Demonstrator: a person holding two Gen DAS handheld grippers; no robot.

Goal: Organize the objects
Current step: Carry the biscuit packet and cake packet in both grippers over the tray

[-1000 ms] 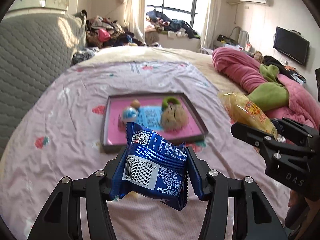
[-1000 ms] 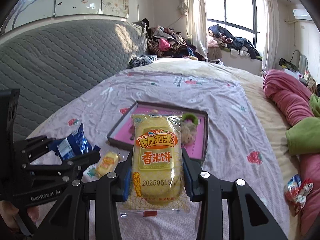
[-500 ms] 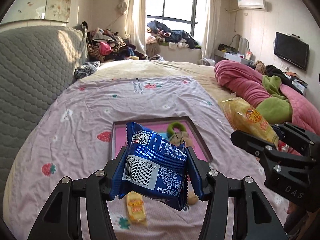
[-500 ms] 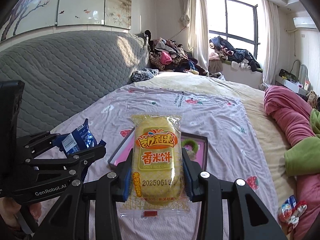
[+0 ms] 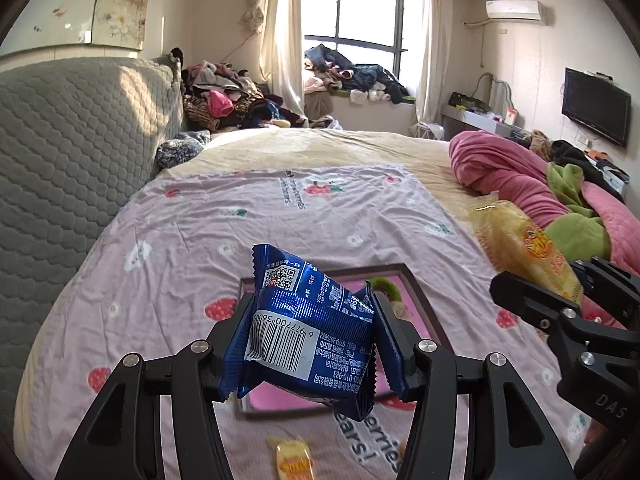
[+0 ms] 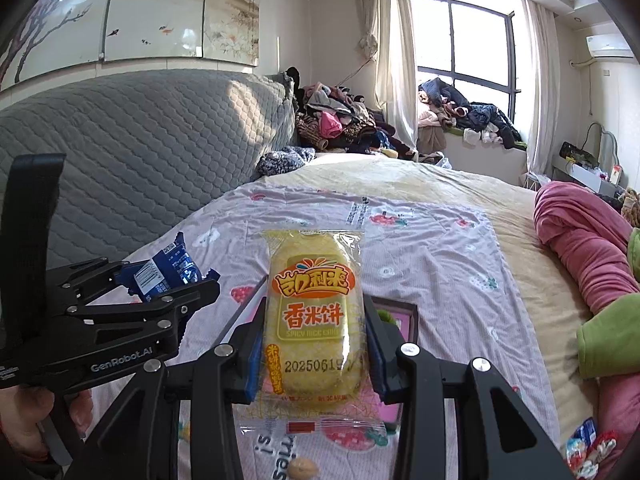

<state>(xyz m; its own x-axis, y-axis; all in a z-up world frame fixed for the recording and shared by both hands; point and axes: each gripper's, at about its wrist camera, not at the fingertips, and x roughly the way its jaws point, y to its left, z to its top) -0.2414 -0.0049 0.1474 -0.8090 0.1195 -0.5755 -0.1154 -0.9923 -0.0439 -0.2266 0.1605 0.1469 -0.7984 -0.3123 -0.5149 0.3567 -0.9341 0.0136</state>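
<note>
- The left gripper [image 5: 314,330] is closed on a blue snack packet [image 5: 308,332]. Its two pads press the packet's sides, and the barcode faces the camera.
- The right gripper [image 6: 314,344] is closed on a yellow rice cake packet [image 6: 312,316]. The packet stands up between the pads.
- Both packets hang in the air above the tray [image 5: 424,312], near its close edge.
- Just this side of the tray, a small yellow snack [image 5: 294,456] lies on the bed sheet [image 5: 280,232]. A small tan round thing [image 6: 303,469] lies there too.
- The tray is dark-framed with a pink floor. It lies flat on the sheet, mostly hidden by the packets.
- Inside the tray, at its far end, a green fuzzy thing [image 5: 386,287] peeks out. What else is in there cannot be told.
- The sheet is pale pink with strawberries, spread across a big bed.
- Right of the tray lies a rolled pink blanket [image 5: 508,176] with a green cloth [image 5: 576,232].
- Left of the tray stands a grey quilted headboard [image 5: 72,160].
- Far past the tray, a pile of clothes [image 5: 232,104] sits below the window [image 5: 356,12].
</note>
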